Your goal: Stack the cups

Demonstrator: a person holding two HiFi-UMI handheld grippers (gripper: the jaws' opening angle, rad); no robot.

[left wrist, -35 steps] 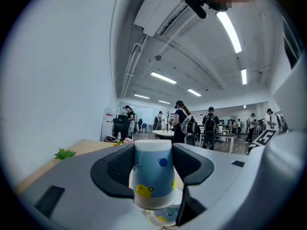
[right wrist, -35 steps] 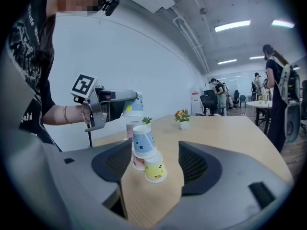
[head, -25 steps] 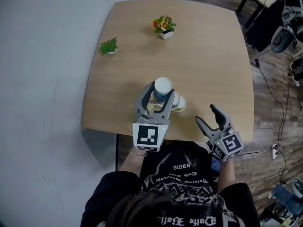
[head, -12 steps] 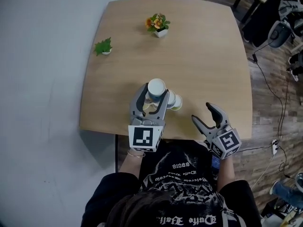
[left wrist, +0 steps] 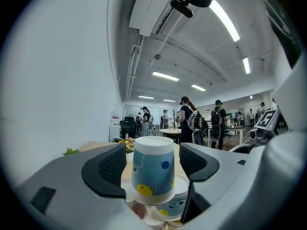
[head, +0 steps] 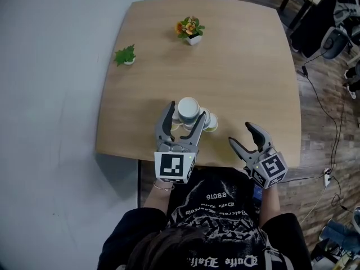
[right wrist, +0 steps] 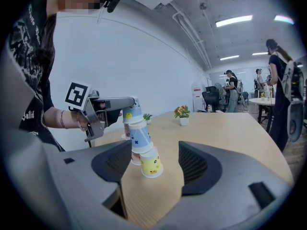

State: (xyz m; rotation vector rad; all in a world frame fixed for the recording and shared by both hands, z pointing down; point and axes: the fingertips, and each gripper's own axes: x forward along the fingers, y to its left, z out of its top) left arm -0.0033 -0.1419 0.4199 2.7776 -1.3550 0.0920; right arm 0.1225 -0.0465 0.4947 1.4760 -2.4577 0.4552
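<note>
Paper cups stand upside down in a small pile near the table's front edge. The top blue cup [head: 188, 107] [left wrist: 153, 169] [right wrist: 132, 113] rests on lower cups [head: 210, 121] [left wrist: 171, 206], among them a blue-dotted cup [right wrist: 140, 137] and a yellow cup [right wrist: 151, 164]. My left gripper [head: 187, 112] [left wrist: 153, 163] straddles the top cup; its jaws have just been opening, and a gap shows on each side between pad and cup. To the right of the pile, my right gripper [head: 242, 134] [right wrist: 152, 166] is open and empty, and it points at the pile.
The wooden table [head: 242, 66] carries a small pot of orange flowers [head: 190, 28] at the back and a little green plant [head: 125, 55] at the back left. A white wall runs along the left. Cables and chairs [head: 335, 38] lie to the right.
The left gripper's jaws have spread away from the top cup, which stays on the pile. The right gripper has kept still.
</note>
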